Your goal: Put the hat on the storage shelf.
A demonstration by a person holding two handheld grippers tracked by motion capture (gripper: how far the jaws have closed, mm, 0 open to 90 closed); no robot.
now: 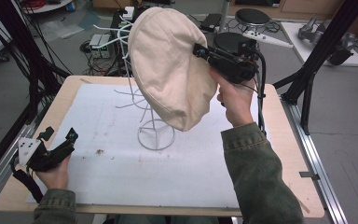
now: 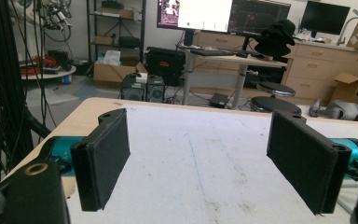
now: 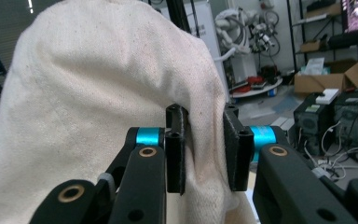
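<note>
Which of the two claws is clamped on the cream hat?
The right claw, pinching a fold of the cream hat at the wire stand; the left claw gapes empty.

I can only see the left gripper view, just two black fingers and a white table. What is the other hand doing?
Observer: The right gripper has pinched the edge of a cream cloth hat, its fingers closed on a fold of it.
Operator: Where is the hat?
Observer: It hangs over the top of a white wire stand in the middle of the table.
Operator: Is my gripper near it?
Observer: No. The left gripper sits open near the table's front left corner, apart from the stand.
</note>
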